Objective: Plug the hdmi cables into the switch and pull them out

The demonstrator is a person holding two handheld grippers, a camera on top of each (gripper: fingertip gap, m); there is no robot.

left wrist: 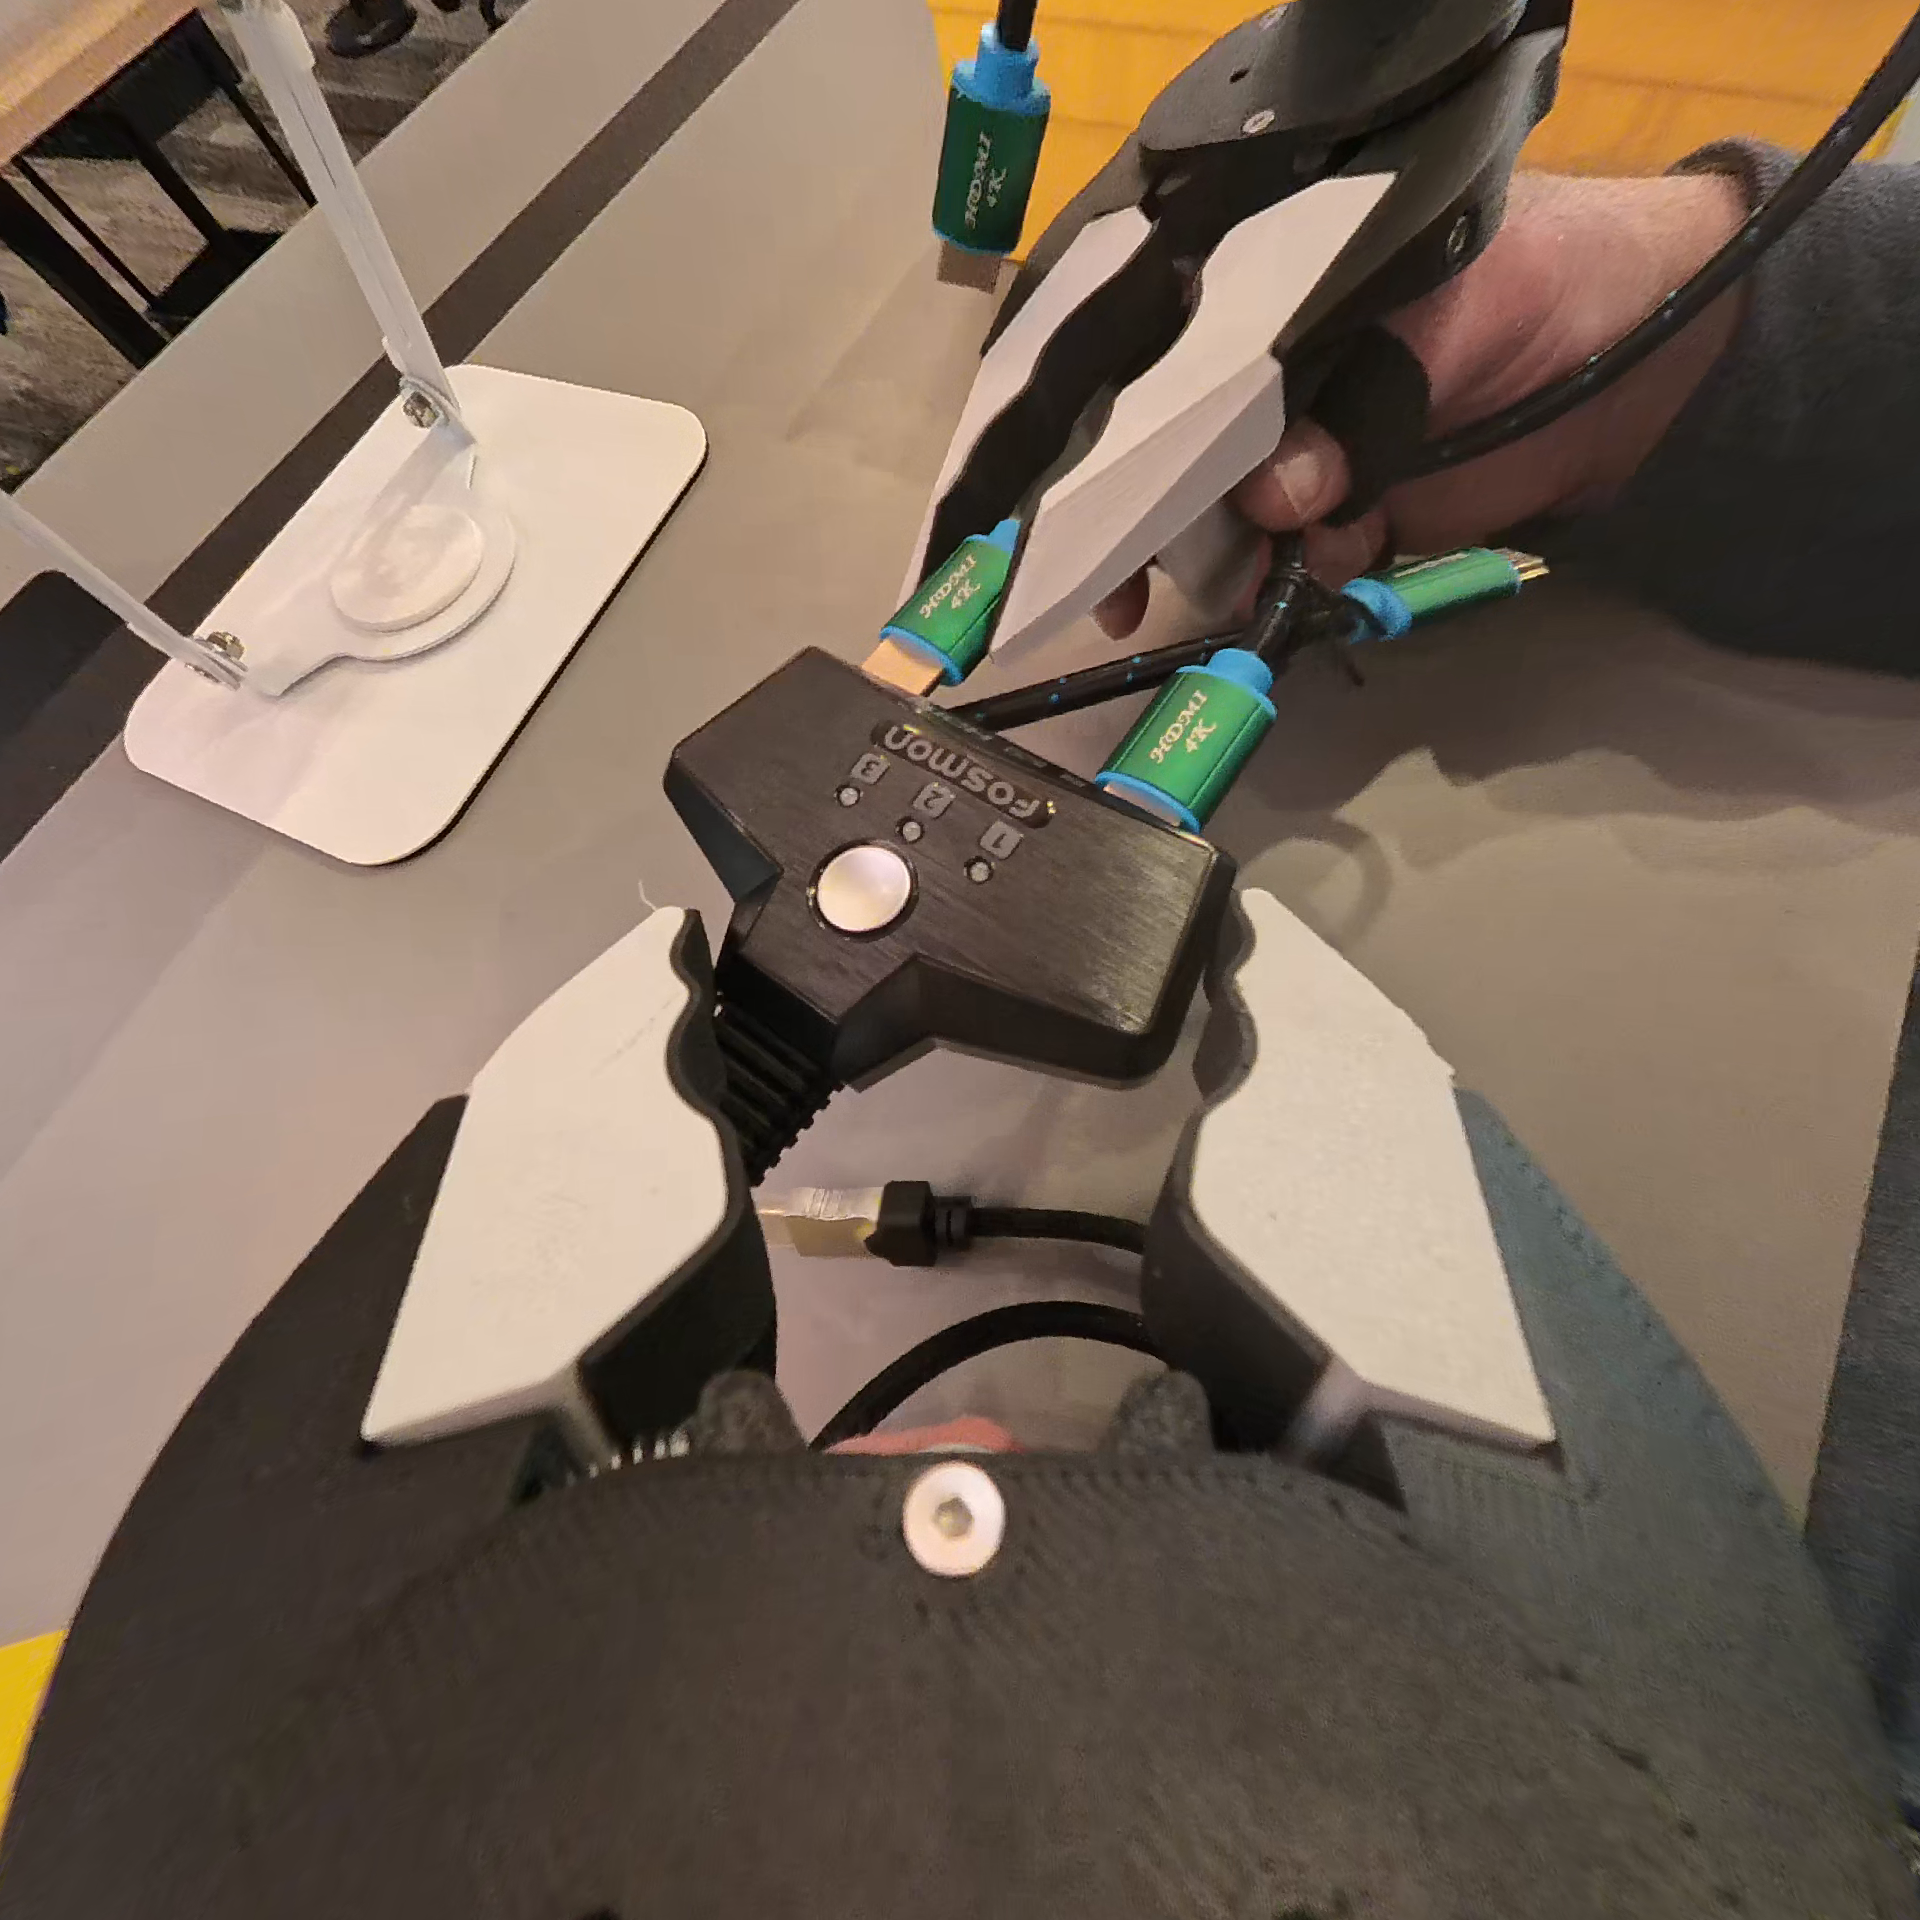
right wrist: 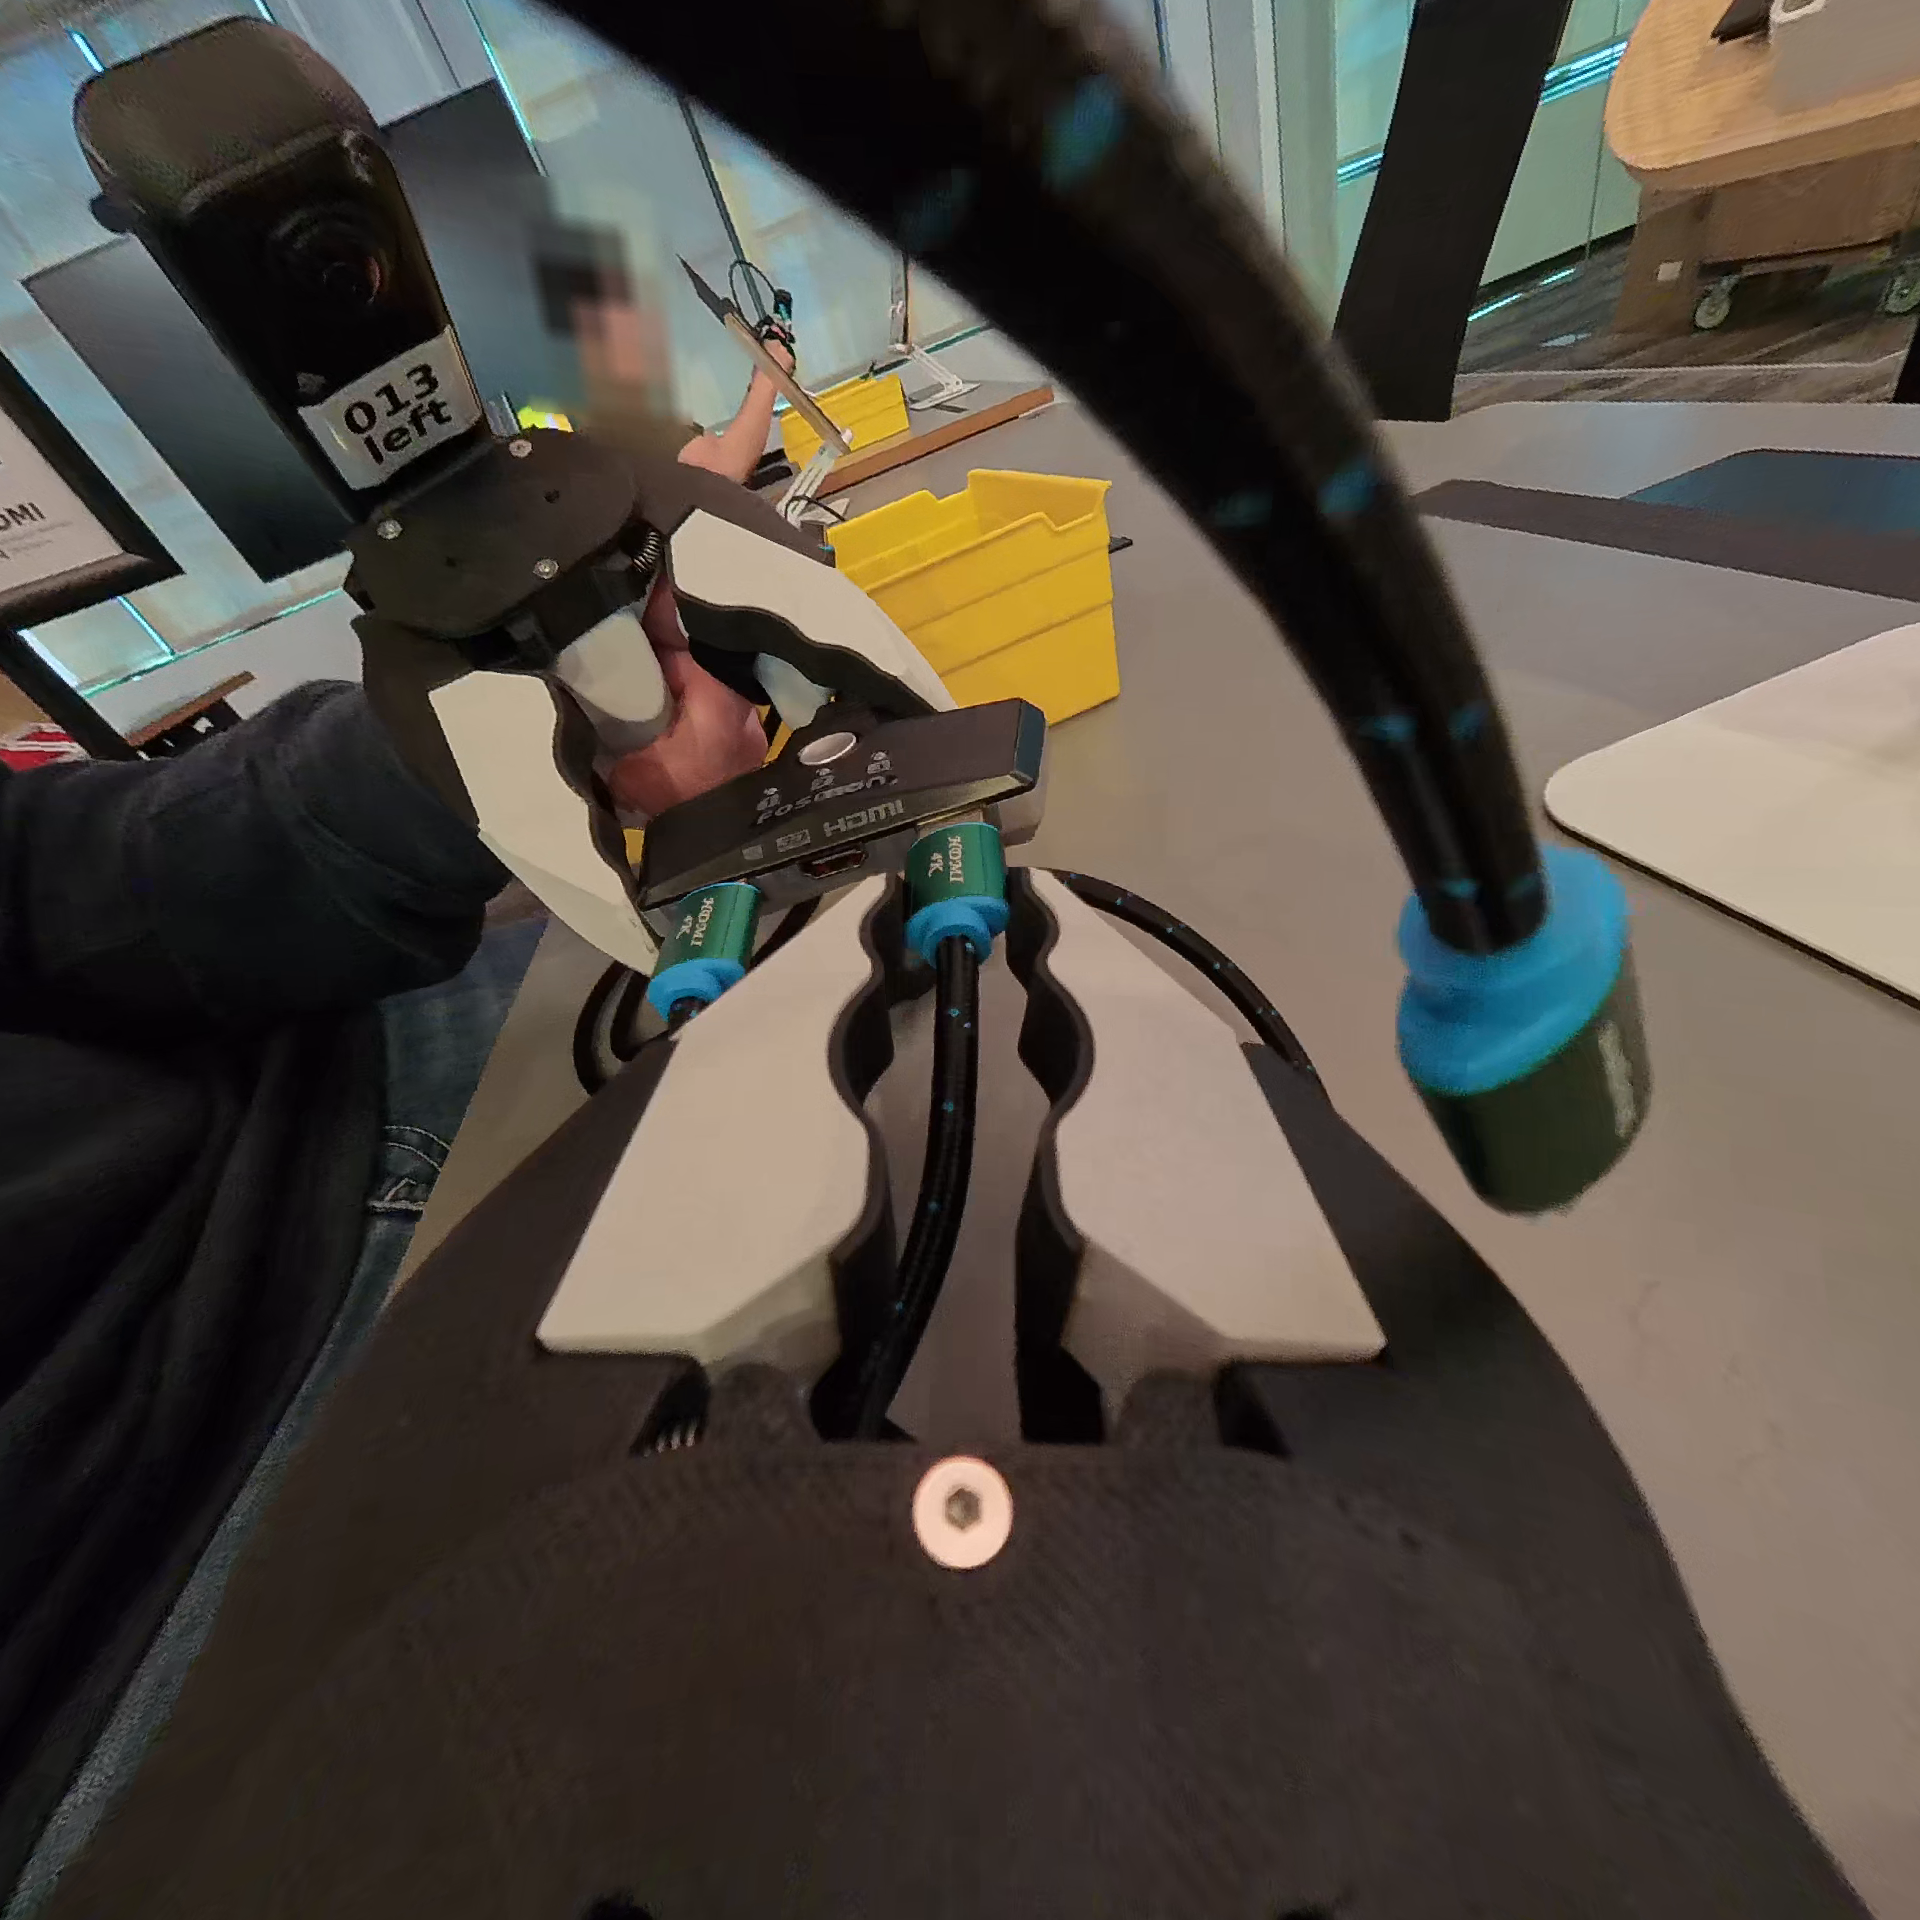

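My left gripper (left wrist: pixel 961 966) is shut on the rear of the black HDMI switch (left wrist: pixel 997 935) and holds it over the grey table (left wrist: pixel 520 935). My right gripper (right wrist: pixel 956 914) is shut on a green HDMI plug (right wrist: pixel 954 868) with a blue collar. The plug's gold tip (left wrist: pixel 902 665) sits at the switch's outer port, part of it still showing. A second green plug (left wrist: pixel 1184 753) sits in the port at the other end. The middle port (right wrist: pixel 831 860) is empty. In the right wrist view the switch (right wrist: pixel 831 779) is held by the left gripper (right wrist: pixel 717 717).
A third green plug (left wrist: pixel 987 156) hangs from its cable near the right gripper (left wrist: pixel 966 613), close to the lens in the right wrist view (right wrist: pixel 1527 1049). A fourth (left wrist: pixel 1455 582) lies by the hand. The switch's own cable plug (left wrist: pixel 831 1221), a white stand base (left wrist: pixel 416 623) and yellow bins (right wrist: pixel 987 603) are nearby.
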